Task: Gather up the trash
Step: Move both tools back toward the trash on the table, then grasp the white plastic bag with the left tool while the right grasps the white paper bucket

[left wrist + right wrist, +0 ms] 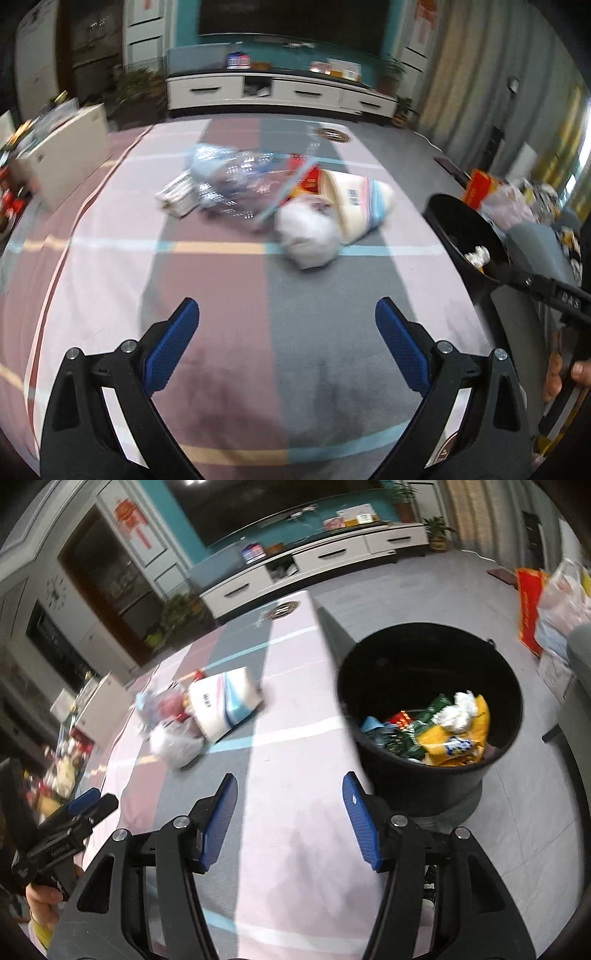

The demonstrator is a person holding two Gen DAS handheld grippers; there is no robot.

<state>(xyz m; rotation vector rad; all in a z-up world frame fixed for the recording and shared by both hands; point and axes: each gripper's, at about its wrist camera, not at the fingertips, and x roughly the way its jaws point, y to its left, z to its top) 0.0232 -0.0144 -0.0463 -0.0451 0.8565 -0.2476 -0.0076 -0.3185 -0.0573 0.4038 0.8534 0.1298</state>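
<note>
A heap of trash lies mid-table: a clear crinkled plastic bag (pixel 236 181), a white crumpled bag (pixel 308 236), a striped paper package (pixel 356 201) and a folded striped paper (pixel 177 195). The heap also shows in the right wrist view, with the package (pixel 225 701) and white bag (pixel 175 742). A black bin (pixel 430 716) beside the table's right edge holds wrappers and a crumpled tissue (pixel 456 710); its rim shows in the left wrist view (pixel 465 232). My left gripper (pixel 287 317) is open and empty, short of the heap. My right gripper (pixel 290 794) is open and empty over the table near the bin.
The table wears a pink, grey and mauve checked cloth (pixel 221 332). A round coaster (pixel 332 134) lies at its far end. A white TV cabinet (pixel 280 92) stands beyond. Bags and a red box (pixel 532 609) sit on the floor at right. The left gripper shows at the right view's lower left (pixel 74 827).
</note>
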